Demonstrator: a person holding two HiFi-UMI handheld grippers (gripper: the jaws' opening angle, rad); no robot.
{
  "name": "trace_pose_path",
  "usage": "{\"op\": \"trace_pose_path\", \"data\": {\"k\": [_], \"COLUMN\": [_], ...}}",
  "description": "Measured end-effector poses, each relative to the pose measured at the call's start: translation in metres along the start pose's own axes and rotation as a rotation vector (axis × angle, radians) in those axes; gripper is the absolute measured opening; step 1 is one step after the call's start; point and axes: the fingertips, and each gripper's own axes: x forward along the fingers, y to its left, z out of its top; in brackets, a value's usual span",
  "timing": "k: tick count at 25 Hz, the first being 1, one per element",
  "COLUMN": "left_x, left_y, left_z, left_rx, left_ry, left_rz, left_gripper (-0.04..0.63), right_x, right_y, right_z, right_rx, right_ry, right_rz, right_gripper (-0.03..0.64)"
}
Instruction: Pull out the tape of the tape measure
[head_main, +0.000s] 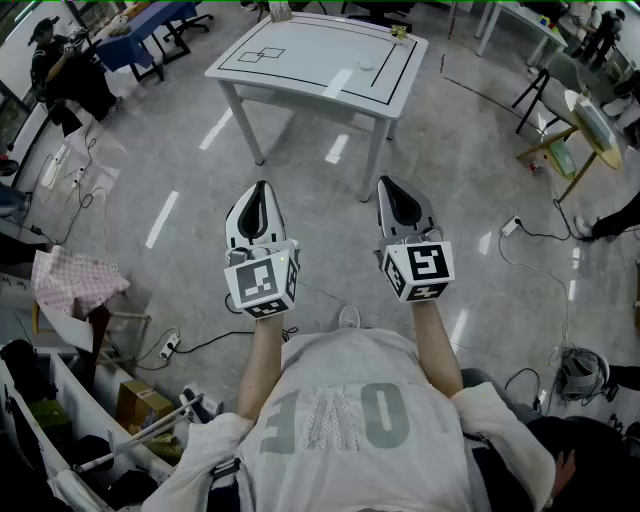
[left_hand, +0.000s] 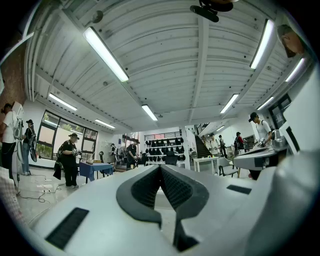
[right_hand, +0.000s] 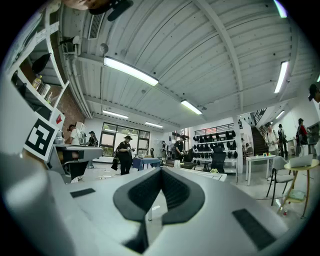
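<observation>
Item (head_main: 400, 33), small, yellowish, indistinct, on white table (head_main: 300, 85).

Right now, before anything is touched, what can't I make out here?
- Tape measure: head view, the round item and greenish item on the white table are too small to name.
- Hands: head view, hidden behind the marker cubes of the left gripper and right gripper.
- Person at the right: cut off by the edge, only a leg shows.
</observation>
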Motion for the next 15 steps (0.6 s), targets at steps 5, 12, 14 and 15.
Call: {"op": "trace_pose_path", "data": {"k": [5, 12, 14, 15], "left_x": [0.004, 0.016, 0.023, 0.026], "left_y": [0.001, 0.0, 0.0, -0.002], "left_z": [0.0, -0.006, -0.01, -0.011], "left_rx": [0.001, -0.007, -0.011, -0.013], "left_ry": [-0.008, 0.003, 0.01, 0.013], "left_rz": [0.004, 0.007, 0.007, 0.007], "left_gripper": [0.026, 0.026, 0.026, 0.026], "right_x": [0.006, 0.013, 0.015, 0.015], "right_y": [-0.002, -0.015, -0.02, -0.024], "right_z": [-0.001, -0.004, -0.005, -0.006], "right_rx": [0.003, 0.027, 0.053, 0.065], "right_ry": [-0.005, -0.005, -0.01, -0.012], "right_rz": [0.007, -0.003, -0.004, -0.006], "right_gripper": [0.029, 0.029, 0.029, 0.029]}}
